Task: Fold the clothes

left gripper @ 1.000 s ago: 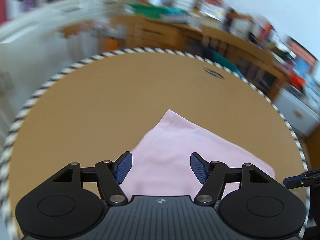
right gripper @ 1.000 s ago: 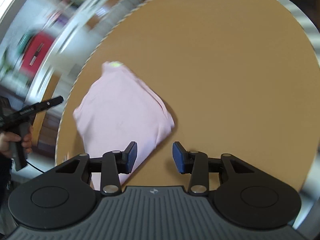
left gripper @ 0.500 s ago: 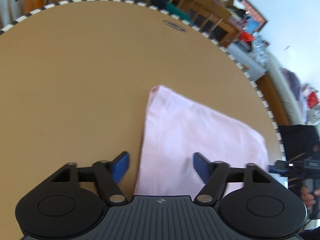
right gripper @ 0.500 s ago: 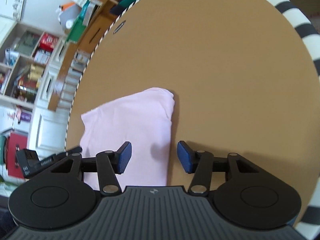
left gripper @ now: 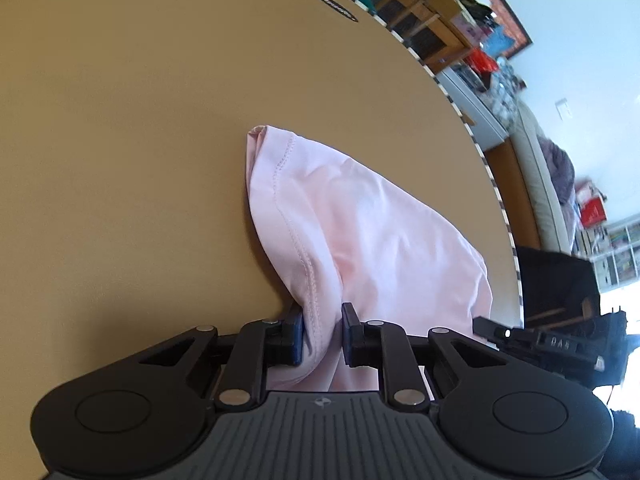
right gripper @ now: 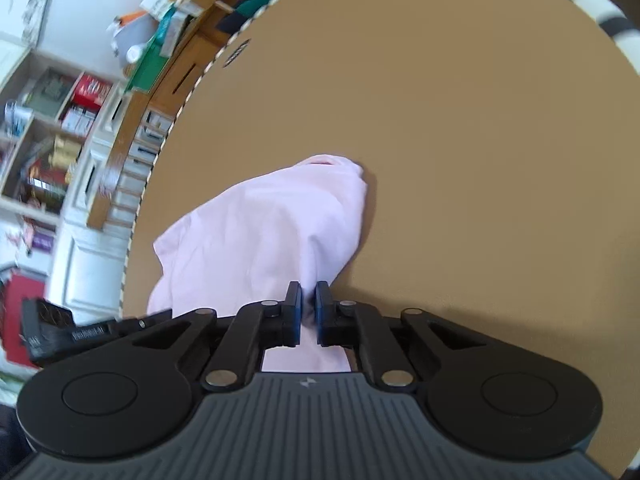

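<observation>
A pale pink garment [left gripper: 372, 232] lies partly folded on the round brown table [left gripper: 120, 140]. My left gripper [left gripper: 322, 334] is shut on its near hemmed edge, with the cloth bunched between the jaws and pulled up from the table. In the right wrist view the same pink garment [right gripper: 272, 232] rises towards my right gripper [right gripper: 307, 312], which is shut on its near right corner. The other gripper's black body shows at the right edge of the left wrist view [left gripper: 560, 344] and at the left edge of the right wrist view [right gripper: 80, 328].
The table has a black-and-white striped rim [left gripper: 492, 184] close beyond the garment. Wooden shelves and cabinets [left gripper: 420, 8] with clutter stand behind it. White shelving with books [right gripper: 48, 128] stands beside the table. A small dark label [left gripper: 335, 6] is on the table's far side.
Both grippers went from open over the garment to shut on its near edge. The cloth, flat before, now bunches and lifts towards the jaws.
</observation>
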The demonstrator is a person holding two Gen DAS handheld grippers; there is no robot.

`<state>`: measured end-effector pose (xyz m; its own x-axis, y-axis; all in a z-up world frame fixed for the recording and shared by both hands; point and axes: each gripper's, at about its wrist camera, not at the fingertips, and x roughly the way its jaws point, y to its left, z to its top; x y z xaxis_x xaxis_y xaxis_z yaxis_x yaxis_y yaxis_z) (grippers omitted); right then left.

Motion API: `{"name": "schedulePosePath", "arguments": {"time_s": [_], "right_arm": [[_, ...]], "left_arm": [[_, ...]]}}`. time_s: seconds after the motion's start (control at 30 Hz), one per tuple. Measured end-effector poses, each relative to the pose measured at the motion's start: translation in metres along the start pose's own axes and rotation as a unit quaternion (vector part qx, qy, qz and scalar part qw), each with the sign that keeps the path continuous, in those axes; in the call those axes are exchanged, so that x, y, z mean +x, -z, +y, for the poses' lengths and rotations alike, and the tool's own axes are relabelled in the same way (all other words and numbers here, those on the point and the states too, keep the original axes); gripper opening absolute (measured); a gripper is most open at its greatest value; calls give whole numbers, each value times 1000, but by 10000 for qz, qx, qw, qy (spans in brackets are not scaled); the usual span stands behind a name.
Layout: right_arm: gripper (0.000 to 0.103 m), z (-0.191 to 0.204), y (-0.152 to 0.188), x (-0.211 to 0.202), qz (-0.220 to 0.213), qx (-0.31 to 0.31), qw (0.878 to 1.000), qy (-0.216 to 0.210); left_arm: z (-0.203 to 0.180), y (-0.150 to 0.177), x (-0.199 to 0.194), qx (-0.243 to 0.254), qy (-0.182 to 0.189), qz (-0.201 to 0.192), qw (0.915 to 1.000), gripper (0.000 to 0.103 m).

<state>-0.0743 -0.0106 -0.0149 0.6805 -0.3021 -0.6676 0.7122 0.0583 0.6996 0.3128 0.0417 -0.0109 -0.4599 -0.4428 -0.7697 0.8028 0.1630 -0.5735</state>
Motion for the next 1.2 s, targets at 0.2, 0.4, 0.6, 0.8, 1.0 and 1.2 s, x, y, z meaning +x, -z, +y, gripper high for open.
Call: {"name": "schedulePosePath", "arguments": {"time_s": [0.2,0.4,0.6,0.8,1.0,1.2], "right_arm": [[6,12,-18,-23,-298,-44,9988,-384],[5,31,-72,-37,-575,-221,9941,-888],[5,35,-139,-26,-693,-693,9916,-841],[5,11,-223,8,-600,-854,9929,-563],[5,-26,-307,34,-545,-916,9941,-188],[10,-48,-322,32,-172,-992,9945,-287]], "left_arm": [[-9,-3,-28,-441,469,-561,9964,16],[-45,-43,-45,-286,753,-967,9920,14],[-80,-89,-15,-89,603,-1039,9927,14],[-89,-146,55,-416,408,-1031,9930,14],[-101,-218,119,-620,328,-1098,9915,14],[-108,-219,124,-592,316,-1029,9924,14]]}}
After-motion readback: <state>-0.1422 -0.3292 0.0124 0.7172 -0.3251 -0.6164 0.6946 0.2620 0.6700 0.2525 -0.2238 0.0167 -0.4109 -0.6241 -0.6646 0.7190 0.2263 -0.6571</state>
